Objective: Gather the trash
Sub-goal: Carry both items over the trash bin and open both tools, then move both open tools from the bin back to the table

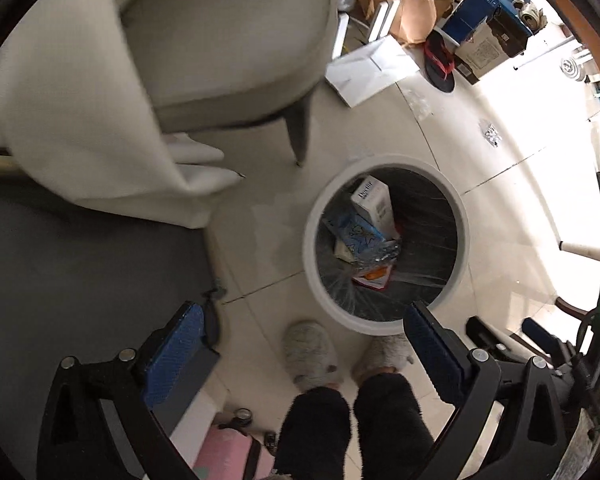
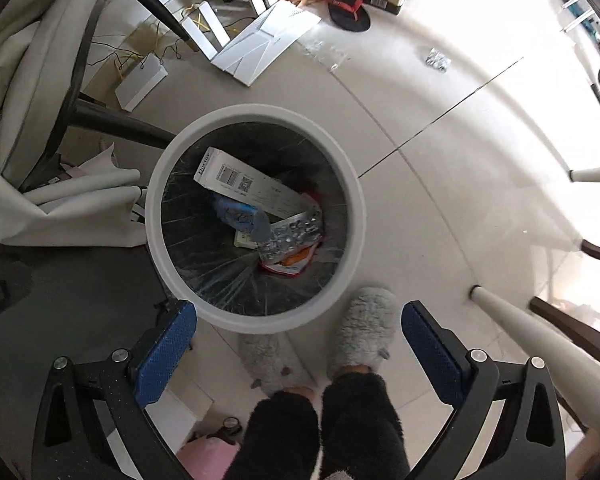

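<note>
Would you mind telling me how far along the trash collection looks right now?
Done: the bin already holds a white carton, a blue wrapper and a foil pack. In hand: nothing; the left gripper and right gripper are both open and empty. Left: a clear plastic scrap and a small crumpled wrapper lie on the floor.

Glare at right — left dim, fisheye-warped edges.

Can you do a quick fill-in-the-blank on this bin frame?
1. The long white carton lies inside the round ____.
2. Both the left gripper and the right gripper are ____.
3. The person's feet wear fluffy grey ____.
4. The bin's liner is ____ in colour.

Missing: bin; open; slippers; black
</note>
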`<state>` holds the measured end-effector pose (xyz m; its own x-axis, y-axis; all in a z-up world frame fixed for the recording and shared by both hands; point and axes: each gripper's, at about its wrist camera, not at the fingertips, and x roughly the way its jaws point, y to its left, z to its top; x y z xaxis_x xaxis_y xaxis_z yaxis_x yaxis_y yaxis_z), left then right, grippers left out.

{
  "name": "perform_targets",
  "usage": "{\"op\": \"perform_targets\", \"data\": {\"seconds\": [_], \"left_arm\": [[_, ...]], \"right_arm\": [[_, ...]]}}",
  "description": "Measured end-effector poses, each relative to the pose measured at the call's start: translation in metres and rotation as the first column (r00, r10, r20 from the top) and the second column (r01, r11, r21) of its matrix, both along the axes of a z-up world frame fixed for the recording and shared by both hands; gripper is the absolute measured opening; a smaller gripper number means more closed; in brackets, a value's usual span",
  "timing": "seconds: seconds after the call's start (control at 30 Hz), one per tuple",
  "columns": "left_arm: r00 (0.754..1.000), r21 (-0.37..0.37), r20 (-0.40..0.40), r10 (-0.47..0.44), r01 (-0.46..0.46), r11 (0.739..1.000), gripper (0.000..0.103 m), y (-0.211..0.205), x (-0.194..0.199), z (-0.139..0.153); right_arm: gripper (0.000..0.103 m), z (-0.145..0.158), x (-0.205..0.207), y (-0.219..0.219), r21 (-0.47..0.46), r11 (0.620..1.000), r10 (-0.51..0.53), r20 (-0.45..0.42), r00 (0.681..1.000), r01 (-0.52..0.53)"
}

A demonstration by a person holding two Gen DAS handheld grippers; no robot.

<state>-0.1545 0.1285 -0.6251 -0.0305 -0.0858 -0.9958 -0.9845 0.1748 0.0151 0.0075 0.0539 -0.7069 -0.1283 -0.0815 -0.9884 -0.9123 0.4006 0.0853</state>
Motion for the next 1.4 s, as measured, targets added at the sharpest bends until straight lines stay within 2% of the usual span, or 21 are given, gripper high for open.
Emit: {"op": "perform_targets", "data": {"seconds": [0.27,0.67,0.93,1.07,1.2,1.27,1.33,1.4], "left_arm": [[1.000,0.031,-0.026,-0.017,0.018,0.999,0.102,-0.018,-0.004,0.071],[0.997,0.109,0.003,-0.073,0.072,0.991,0.102,-0.053,-0.002,0.221],[0.989,0.212,-0.002,-0.146,0.143,0.967,0.102,-0.071,0.012,0.318],[0.982,0.285,-0.003,-0.189,0.183,0.941,0.102,-0.066,0.043,0.363],[0.960,0.364,-0.010,-0.279,0.263,0.893,0.102,-0.059,0.103,0.398],[0.945,0.394,-0.017,-0.328,0.308,0.866,0.102,-0.057,0.139,0.409],[0.918,0.425,-0.046,-0.393,0.374,0.824,0.102,-0.055,0.190,0.417],[0.890,0.439,-0.064,-0.452,0.432,0.788,0.102,-0.053,0.240,0.422]], "right_arm": [[0.103,0.079,0.003,-0.006,0.019,1.000,-0.018,0.036,0.999,0.017],[0.103,0.255,-0.011,-0.024,0.120,0.993,0.005,0.034,0.999,-0.009],[0.103,0.369,-0.007,-0.045,0.227,0.973,-0.034,0.002,0.999,0.033],[0.103,0.418,0.025,-0.054,0.283,0.949,-0.128,-0.065,0.990,0.141],[0.103,0.448,0.088,-0.069,0.322,0.901,-0.273,-0.102,0.957,0.292],[0.103,0.457,0.133,-0.082,0.332,0.860,-0.373,-0.112,0.921,0.388],[0.103,0.464,0.178,-0.096,0.329,0.817,-0.462,-0.115,0.879,0.473],[0.103,0.465,0.231,-0.115,0.320,0.761,-0.562,-0.109,0.820,0.564]]}}
